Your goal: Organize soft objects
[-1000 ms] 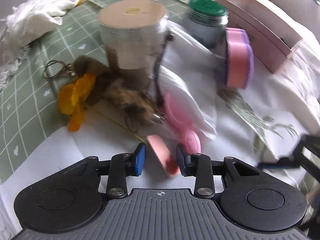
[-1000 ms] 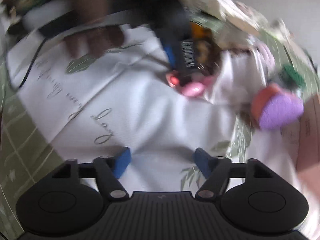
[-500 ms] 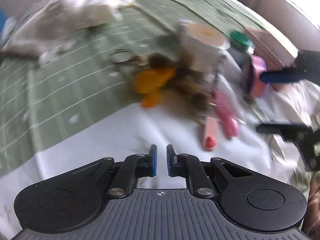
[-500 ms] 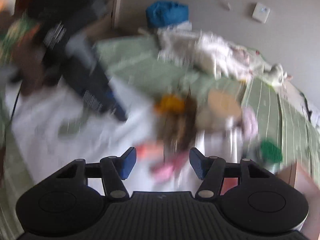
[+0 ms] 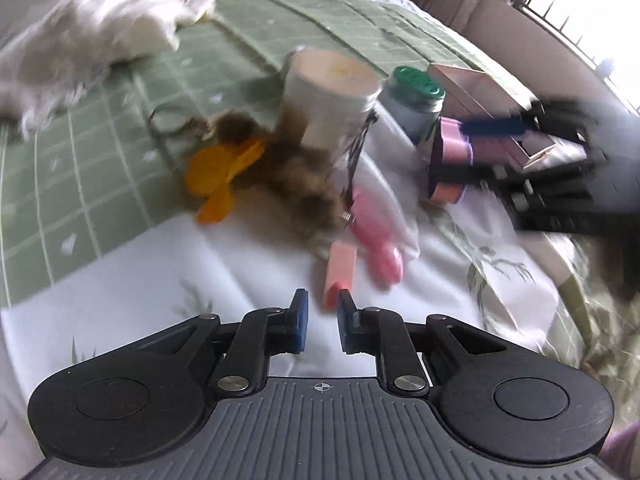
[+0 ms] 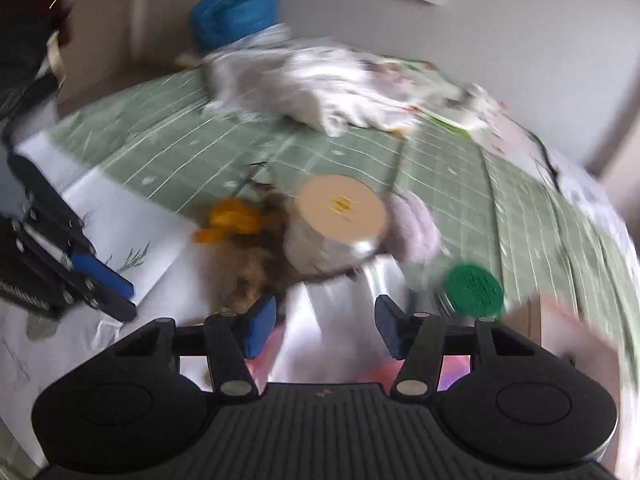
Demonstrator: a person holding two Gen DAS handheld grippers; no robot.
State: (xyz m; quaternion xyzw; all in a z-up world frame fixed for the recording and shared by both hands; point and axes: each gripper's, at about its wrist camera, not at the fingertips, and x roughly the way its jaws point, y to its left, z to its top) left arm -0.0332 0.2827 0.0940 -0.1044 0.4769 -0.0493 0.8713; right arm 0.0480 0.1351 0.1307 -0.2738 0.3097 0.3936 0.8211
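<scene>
Pink and small, a foam block (image 5: 340, 270) lies on the white leaf-print cloth (image 5: 168, 272) just beyond the left tool (image 5: 322, 322), whose blue pads stand a narrow gap apart, grasping nothing. Right of the block lies a pink soft piece (image 5: 378, 240). Farther off, a brown furry toy (image 5: 296, 180) with an orange part (image 5: 218, 170) lies against a round canister (image 5: 330, 100) with a tan lid. A green-lidded jar (image 5: 416, 96) stands to its right. At far right, the right tool (image 6: 326, 326) is spread wide around a pink-and-purple sponge (image 5: 452, 150); blur hides whether they touch. White fabric (image 6: 316, 88) lies heaped far back on the green checked bed cover (image 6: 460, 168).
</scene>
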